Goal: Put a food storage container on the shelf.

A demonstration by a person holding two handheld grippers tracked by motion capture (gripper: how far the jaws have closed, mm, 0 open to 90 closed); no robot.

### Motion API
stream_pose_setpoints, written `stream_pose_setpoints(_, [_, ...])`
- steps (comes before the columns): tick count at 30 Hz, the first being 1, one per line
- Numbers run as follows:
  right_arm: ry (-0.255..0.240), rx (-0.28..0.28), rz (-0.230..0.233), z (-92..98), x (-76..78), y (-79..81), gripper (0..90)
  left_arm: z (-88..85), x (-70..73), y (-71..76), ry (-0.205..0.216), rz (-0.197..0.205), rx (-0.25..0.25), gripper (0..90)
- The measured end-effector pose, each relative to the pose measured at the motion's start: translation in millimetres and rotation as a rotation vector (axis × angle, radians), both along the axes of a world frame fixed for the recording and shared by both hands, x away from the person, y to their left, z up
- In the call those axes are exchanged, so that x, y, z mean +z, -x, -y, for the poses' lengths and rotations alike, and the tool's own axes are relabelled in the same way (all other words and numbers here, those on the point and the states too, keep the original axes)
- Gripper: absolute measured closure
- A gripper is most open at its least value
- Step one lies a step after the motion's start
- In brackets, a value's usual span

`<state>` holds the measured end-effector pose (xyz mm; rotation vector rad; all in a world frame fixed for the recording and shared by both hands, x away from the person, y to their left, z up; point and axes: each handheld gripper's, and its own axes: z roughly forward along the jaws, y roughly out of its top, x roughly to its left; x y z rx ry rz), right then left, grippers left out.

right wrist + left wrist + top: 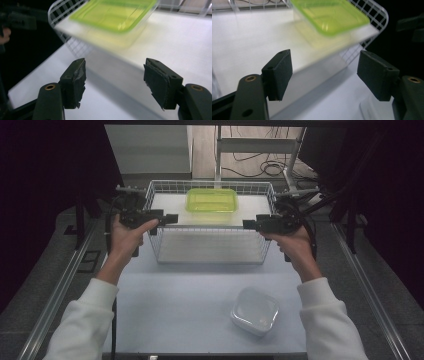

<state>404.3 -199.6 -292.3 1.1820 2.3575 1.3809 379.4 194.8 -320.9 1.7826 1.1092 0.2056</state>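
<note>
We held the left gripper (170, 218) at the left rim of the wire basket (159, 245) and the right gripper (248, 224) at its right rim, each pointing inward toward the other across the basket's front half. The green-lidded container (212, 200) sat inside, toward the far wall, its long axis running left to right, so it lay beyond and between our fingers rather than in line with either pair. Both pairs of fingers stood wide apart with nothing between them; in the left gripper view the left fingers (277, 72) framed only bare white floor. Neither hand looked clearly nearer to the container. The clear lidded box (254, 310) rested on the worktop (175, 310) near our right forearm, well apart from the basket.
</note>
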Motion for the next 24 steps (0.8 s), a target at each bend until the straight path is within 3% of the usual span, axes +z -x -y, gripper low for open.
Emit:
stream_pose_setpoints(7, [0.085,0.093,-0.010,13.1,-14.7,40.7,36.2,-5.3,-25.9,47.8,-0.029,-0.024,-0.071,29.2])
stream_pose_setpoints(12, [0.119,0.114,-0.011,20.3,-33.4,65.8,36.8,-5.2,-43.6,76.7,-0.050,-0.030,-0.091,29.9])
stream_pose_setpoints(15, [0.135,0.128,-0.018,22.7,-45.7,80.5,37.3,-2.8,-52.9,87.8,-0.062,-0.057,-0.115,29.8])
stream_pose_setpoints(17, [0.151,0.134,-0.024,25.0,-53.4,92.2,37.4,-3.0,-58.7,98.8,-0.044,-0.067,-0.129,29.6])
stream_pose_setpoints(20, [0.172,0.135,-0.041,29.2,-62.3,104.2,37.6,-3.8,-68.3,113.4,-0.080,-0.068,-0.118,29.7])
stream_pose_setpoints(24, [0.198,0.127,-0.063,34.2,-76.8,116.5,37.7,-2.9,-79.3,117.4,-0.114,-0.085,-0.117,30.1])
